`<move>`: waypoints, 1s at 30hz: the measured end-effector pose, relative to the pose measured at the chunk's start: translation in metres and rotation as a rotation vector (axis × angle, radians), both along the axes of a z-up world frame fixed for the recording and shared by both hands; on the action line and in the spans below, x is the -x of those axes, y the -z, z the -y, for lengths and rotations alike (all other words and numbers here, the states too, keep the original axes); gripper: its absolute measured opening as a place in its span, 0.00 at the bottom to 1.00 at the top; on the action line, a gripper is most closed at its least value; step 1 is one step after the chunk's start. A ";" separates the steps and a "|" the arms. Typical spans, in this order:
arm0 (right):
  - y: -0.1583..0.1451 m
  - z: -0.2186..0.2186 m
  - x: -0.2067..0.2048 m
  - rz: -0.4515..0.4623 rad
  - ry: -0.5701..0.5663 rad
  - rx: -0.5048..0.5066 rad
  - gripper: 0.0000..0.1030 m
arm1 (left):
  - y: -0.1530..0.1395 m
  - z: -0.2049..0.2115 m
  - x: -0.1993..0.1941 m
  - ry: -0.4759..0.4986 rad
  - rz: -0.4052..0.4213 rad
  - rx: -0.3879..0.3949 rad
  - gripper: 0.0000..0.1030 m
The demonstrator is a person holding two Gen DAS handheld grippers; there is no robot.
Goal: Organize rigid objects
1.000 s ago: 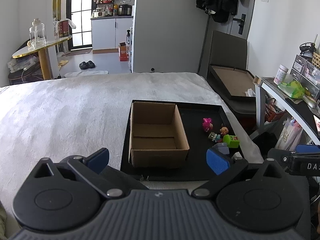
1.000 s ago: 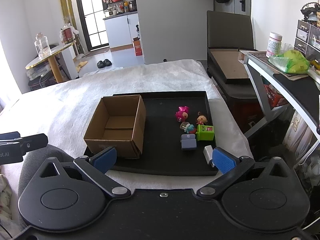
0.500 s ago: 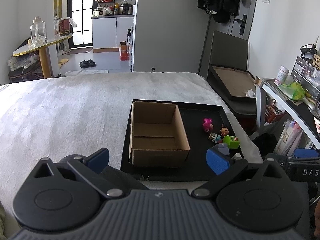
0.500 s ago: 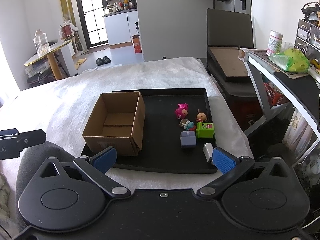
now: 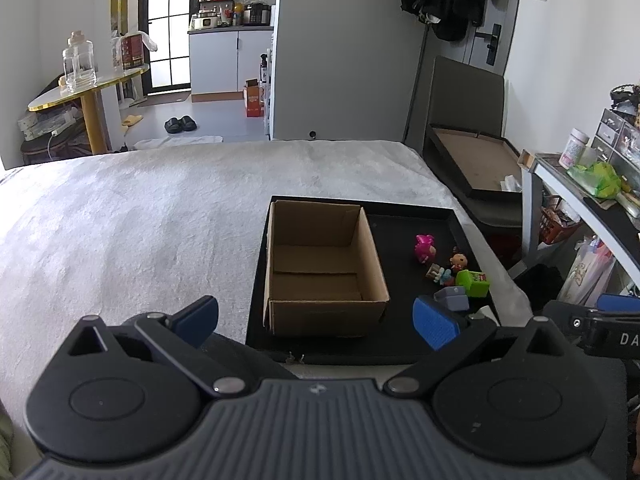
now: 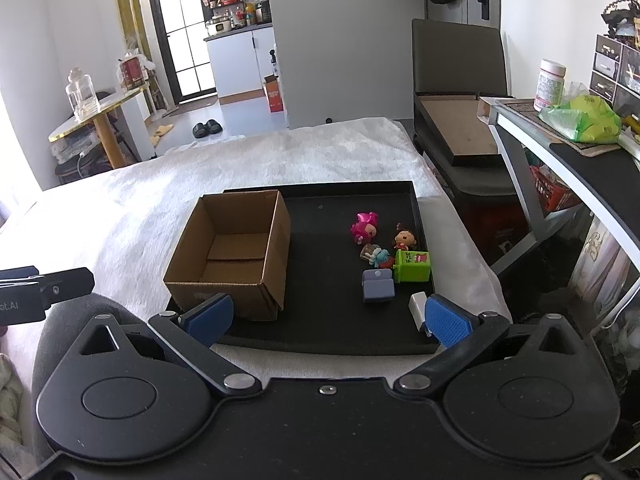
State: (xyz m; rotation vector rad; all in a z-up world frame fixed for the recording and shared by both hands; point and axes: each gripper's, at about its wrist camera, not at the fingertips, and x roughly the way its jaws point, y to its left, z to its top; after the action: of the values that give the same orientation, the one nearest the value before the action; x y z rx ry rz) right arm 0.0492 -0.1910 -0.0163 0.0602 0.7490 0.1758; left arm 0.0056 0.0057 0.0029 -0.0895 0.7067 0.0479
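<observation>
Both grippers spread, holding nothing: left (image 5: 316,322), right (image 6: 326,318). Box (image 6: 236,252) empty, toys (image 6: 390,256) beside it on tray (image 6: 320,200).

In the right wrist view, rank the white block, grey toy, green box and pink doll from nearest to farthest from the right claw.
1. White block, tray's near right corner, beside the right claw fingertip.
2. Grey toy, just left of it.
3. Green box, by the right rim.
4. Pink doll, farthest back.

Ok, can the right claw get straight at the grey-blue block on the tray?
Probably yes. The right claw is open, and the grey-blue block lies ahead on the black tray with bare tray in front; only the green block crowds one side.
</observation>
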 end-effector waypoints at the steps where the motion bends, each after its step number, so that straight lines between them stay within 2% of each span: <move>1: 0.002 0.001 -0.001 -0.001 0.004 -0.003 1.00 | 0.001 0.000 -0.003 -0.004 -0.003 -0.010 1.00; 20: 0.040 0.023 -0.036 -0.068 0.057 -0.010 1.00 | 0.022 0.022 -0.051 0.012 -0.067 -0.098 0.99; 30: 0.069 0.044 -0.056 -0.104 0.097 -0.024 0.85 | 0.039 0.049 -0.084 0.069 -0.108 -0.148 0.99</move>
State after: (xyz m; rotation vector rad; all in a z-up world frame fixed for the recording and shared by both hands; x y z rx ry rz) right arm 0.1054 -0.2351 -0.0851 0.1287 0.8464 0.0901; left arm 0.0900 -0.0429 -0.0358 0.0796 0.8117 0.0388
